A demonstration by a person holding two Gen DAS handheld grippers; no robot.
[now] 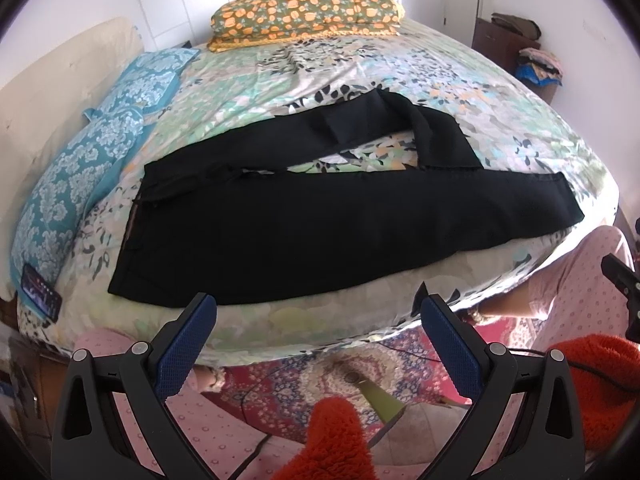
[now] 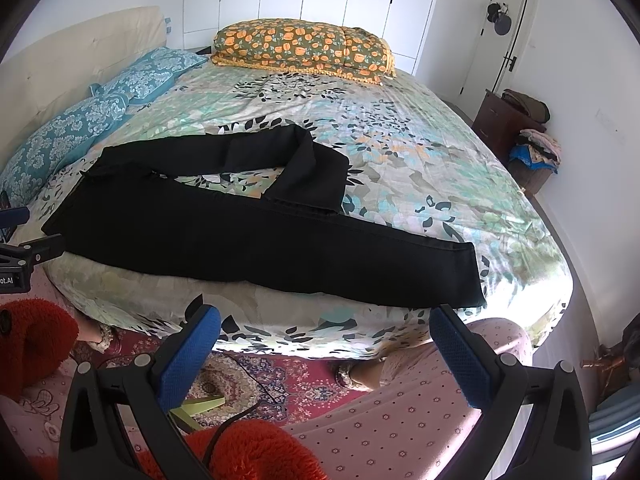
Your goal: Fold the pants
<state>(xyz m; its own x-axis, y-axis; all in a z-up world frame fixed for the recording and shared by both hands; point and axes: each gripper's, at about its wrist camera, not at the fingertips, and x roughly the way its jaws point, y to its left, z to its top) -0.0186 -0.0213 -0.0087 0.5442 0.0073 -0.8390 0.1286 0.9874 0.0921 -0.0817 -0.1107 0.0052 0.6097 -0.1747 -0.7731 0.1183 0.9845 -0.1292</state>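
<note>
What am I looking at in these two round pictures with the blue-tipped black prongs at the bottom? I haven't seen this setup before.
There is no robot. A person holds a two-finger gripper in each hand, and each gripper carries a wide-angle camera that looks along its fingers. One picture comes from the left gripper, the other from the right gripper. Both are open and hold nothing, poised short of the bed. On its floral cover lie black pants, the waist towards the left; one leg lies straight along the near edge, and the other is bent back on itself. Blue pillows and an orange-flowered pillow lie further back.
</note>
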